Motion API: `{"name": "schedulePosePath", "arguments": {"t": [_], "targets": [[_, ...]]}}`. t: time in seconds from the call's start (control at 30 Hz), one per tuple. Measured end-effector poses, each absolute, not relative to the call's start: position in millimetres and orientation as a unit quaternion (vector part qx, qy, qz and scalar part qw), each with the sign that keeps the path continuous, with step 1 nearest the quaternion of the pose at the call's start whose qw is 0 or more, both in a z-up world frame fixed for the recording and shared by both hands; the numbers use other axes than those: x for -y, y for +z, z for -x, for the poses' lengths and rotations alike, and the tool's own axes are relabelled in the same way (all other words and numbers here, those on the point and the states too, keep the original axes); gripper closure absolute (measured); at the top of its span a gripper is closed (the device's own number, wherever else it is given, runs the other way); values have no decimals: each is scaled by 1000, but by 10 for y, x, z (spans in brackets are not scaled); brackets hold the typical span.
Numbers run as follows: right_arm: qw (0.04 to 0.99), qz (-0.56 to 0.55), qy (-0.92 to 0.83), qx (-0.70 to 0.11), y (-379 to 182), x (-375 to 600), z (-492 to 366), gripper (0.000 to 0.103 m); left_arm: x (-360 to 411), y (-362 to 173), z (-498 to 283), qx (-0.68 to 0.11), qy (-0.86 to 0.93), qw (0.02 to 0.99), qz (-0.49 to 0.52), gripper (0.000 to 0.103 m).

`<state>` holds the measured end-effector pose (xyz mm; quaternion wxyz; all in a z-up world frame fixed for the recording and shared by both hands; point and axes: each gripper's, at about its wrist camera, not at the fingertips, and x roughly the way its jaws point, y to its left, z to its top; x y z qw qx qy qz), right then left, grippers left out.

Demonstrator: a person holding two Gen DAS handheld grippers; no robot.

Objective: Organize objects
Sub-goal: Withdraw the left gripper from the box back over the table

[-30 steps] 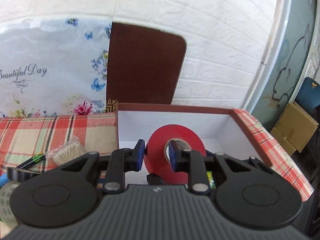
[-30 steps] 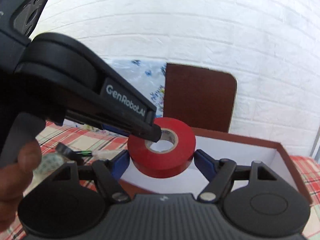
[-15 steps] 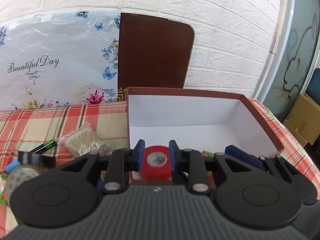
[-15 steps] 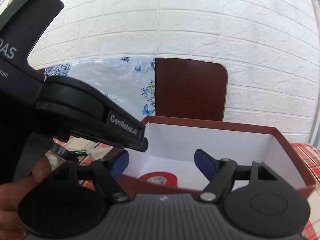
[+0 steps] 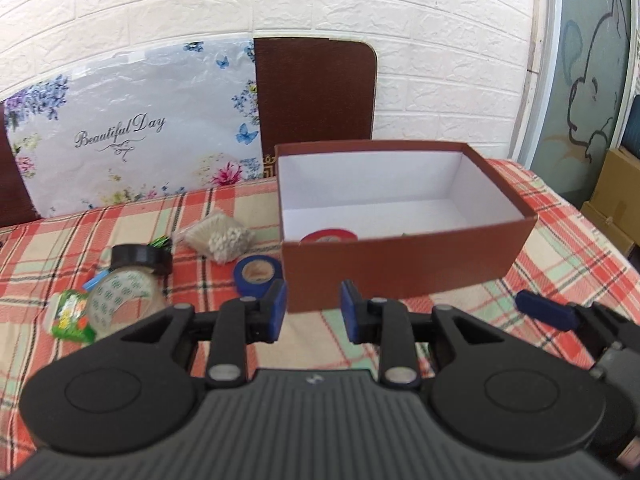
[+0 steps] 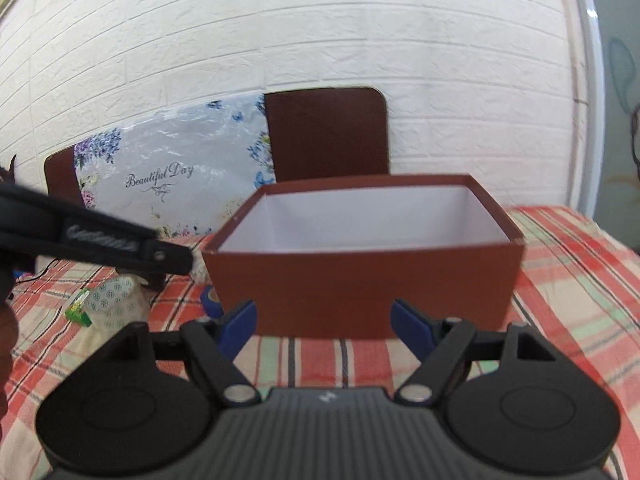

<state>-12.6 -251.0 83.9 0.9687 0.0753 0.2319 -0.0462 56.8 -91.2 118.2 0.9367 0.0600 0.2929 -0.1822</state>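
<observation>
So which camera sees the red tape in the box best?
The left wrist view. It looks down over the box's front wall, so the red tape's top edge peeks out inside. The right wrist view sits lower, and the front wall hides the tape completely.

Matt brown cardboard box [image 5: 404, 268] lined with smooth white paper, woven plaid cloth [image 5: 560, 256] laid beneath, glossy blue tape roll [image 5: 256, 276] at left, rough white brick wall [image 5: 360, 0] far behind.

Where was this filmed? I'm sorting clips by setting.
Probably a home room: a table under a plaid tablecloth, a white brick-pattern wall, and a chair back behind the brown box.
</observation>
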Motion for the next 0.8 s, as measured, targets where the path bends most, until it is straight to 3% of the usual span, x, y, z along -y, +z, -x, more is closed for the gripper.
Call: {"name": "schedulePosePath", "arguments": {"t": [0.17, 0.3, 0.8], "targets": [[962, -140, -59, -228, 983, 2648, 303, 21, 852, 1050, -376, -306, -174, 933, -73, 61], [961, -164, -59, -213, 1087, 2655, 430, 16, 843, 984, -247, -307, -169, 933, -86, 46], [961, -168, -50, -216, 1112, 2472, 559, 12, 825, 949, -64, -306, -165, 933, -91, 46]]}}
